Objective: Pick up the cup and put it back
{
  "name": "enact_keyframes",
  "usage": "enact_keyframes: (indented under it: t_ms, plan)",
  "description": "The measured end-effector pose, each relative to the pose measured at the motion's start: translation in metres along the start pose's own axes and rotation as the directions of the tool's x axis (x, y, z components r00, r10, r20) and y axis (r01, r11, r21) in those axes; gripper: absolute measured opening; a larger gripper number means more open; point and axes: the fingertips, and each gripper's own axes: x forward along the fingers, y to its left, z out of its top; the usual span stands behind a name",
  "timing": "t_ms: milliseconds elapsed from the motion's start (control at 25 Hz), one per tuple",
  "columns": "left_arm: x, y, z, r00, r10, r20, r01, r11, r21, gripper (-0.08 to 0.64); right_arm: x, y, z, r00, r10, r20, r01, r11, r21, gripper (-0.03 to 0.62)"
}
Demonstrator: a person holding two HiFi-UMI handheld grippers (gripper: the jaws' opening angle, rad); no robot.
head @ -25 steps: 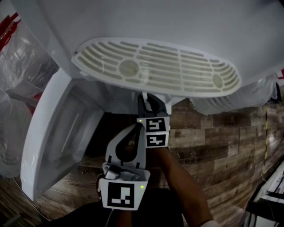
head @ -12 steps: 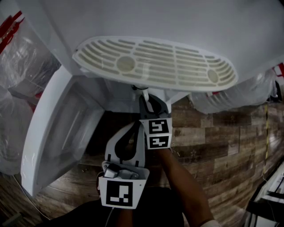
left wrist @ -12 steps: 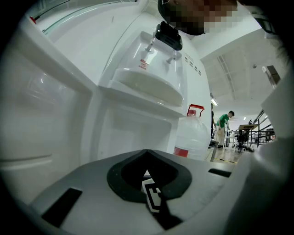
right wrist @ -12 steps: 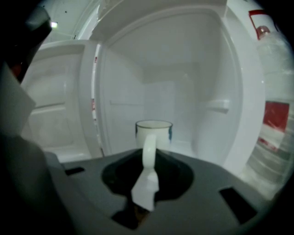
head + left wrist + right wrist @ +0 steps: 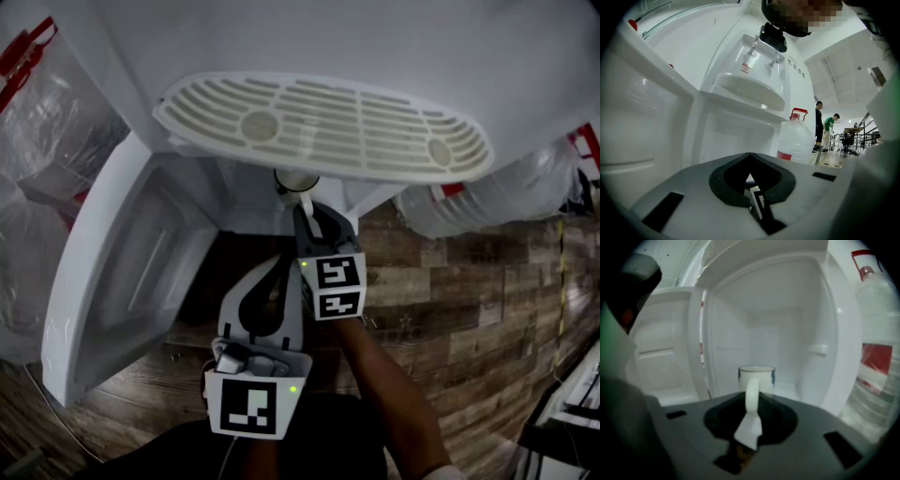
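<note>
A white cup (image 5: 756, 377) with a dark rim line stands upright in front of the open lower cabinet (image 5: 778, 333) of a white water dispenser. My right gripper (image 5: 752, 414) is shut on its handle. From the head view the cup's rim (image 5: 296, 180) shows just below the drip tray (image 5: 328, 127), with the right gripper (image 5: 314, 220) behind it. My left gripper (image 5: 284, 272) hangs lower and to the left, jaws together with nothing in them. In the left gripper view those jaws (image 5: 751, 185) point at the dispenser's taps (image 5: 761, 47).
The cabinet door (image 5: 122, 272) stands open to the left. Large water bottles (image 5: 487, 202) lie to the right of the dispenser, plastic-wrapped ones (image 5: 37, 141) to the left. The floor (image 5: 469, 309) is wood plank. Two people (image 5: 819, 124) stand far off.
The right gripper has drawn back slightly from under the drip tray, so the cup's rim now shows in the head view. The left gripper has stayed where it was.
</note>
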Motion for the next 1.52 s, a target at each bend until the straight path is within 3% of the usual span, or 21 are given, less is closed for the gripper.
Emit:
enact_keyframes:
  t_ms: [640, 1320, 1440, 1520]
  plan:
    - [-0.009, 0.001, 0.01, 0.999, 0.038, 0.026, -0.037, 0.999, -0.014, 0.008, -0.032, 0.01, 0.005, 0.999, 0.043, 0.02, -0.043, 0.999, -0.012, 0.081]
    - [-0.021, -0.002, 0.042, 0.996, 0.06, 0.068, -0.061, 0.998, 0.013, 0.008, -0.121, 0.039, 0.069, 0.975, 0.151, 0.163, -0.149, 0.989, -0.021, 0.08]
    - [-0.025, -0.014, 0.045, 0.999, 0.044, 0.033, -0.044, 0.999, 0.019, 0.008, -0.136, 0.04, 0.074, 0.975, 0.16, 0.156, -0.161, 0.987, -0.007, 0.074]
    - [-0.025, -0.016, 0.054, 0.998, 0.036, 0.054, -0.037, 0.999, 0.017, 0.008, -0.139, 0.035, 0.072, 0.978, 0.156, 0.142, -0.159, 0.987, 0.011, 0.072]
